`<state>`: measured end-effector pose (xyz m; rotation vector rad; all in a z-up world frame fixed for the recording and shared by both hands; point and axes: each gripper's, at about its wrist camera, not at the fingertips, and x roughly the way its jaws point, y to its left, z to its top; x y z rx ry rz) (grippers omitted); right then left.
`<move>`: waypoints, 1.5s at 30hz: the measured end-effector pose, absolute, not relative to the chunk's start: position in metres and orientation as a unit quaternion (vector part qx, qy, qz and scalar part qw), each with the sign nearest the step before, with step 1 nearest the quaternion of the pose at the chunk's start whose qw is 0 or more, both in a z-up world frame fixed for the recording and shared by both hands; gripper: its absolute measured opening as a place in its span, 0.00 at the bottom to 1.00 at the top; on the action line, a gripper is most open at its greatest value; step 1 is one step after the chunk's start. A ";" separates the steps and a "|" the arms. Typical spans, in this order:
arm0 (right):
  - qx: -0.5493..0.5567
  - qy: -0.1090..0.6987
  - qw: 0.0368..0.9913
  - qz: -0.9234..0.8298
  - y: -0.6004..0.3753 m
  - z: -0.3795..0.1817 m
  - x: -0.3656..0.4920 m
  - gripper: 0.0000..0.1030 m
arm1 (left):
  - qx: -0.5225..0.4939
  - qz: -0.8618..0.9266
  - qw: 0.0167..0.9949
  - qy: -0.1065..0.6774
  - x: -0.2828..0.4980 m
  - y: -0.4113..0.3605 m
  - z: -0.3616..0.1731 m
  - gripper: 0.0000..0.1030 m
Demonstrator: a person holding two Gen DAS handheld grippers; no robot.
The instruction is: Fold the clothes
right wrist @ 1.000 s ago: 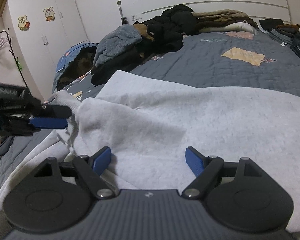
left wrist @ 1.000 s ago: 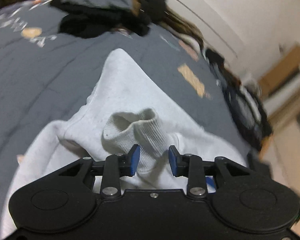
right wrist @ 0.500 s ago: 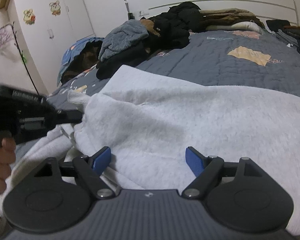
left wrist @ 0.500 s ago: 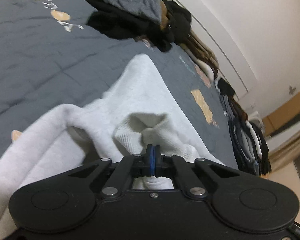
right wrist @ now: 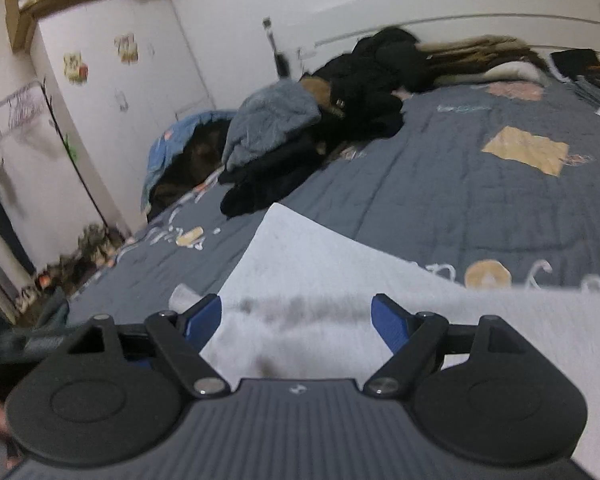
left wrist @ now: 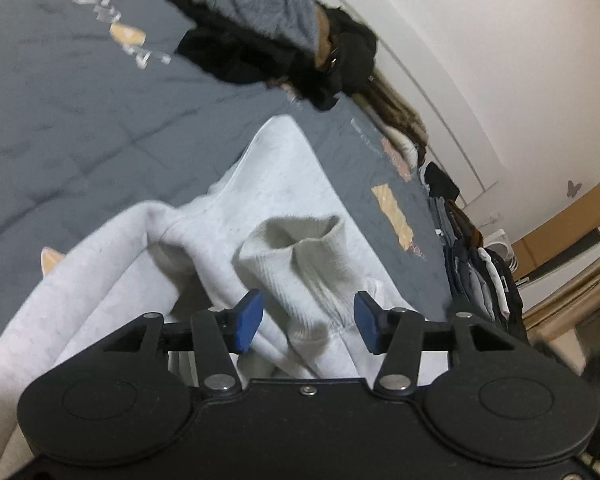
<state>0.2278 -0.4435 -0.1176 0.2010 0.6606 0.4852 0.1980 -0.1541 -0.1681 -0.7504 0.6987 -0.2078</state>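
Lying on the grey bed [left wrist: 80, 128], the white sweatshirt [left wrist: 284, 184] has its ribbed cuff [left wrist: 300, 256] between the spread left gripper [left wrist: 308, 322]. The right gripper [right wrist: 298, 316] is spread too, holding nothing. Unheld, the sleeve could slide off and be left crooked.

The right tool [right wrist: 297, 318] hangs with its blue-padded jaws spread wide over a light grey sweatshirt [right wrist: 320, 264] lying on a bed [right wrist: 440, 184] with a grey quilt. A heap of dark and grey clothes [right wrist: 300, 136] sits near the headboard, and a white wardrobe [right wrist: 120, 92] with stickers stands at left.
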 end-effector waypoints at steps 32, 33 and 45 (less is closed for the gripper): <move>0.094 0.427 0.866 0.243 -0.393 -0.150 0.307 0.09 | -0.396 -0.100 0.848 0.339 0.209 -0.154 -0.186 0.14; 0.107 0.422 0.868 0.240 -0.396 -0.148 0.307 0.09 | -0.395 -0.103 0.847 0.340 0.209 -0.154 -0.186 0.14; 0.007 0.417 0.826 0.379 -0.360 -0.117 0.307 0.44 | -0.332 -0.123 0.870 0.344 0.221 -0.155 -0.183 0.18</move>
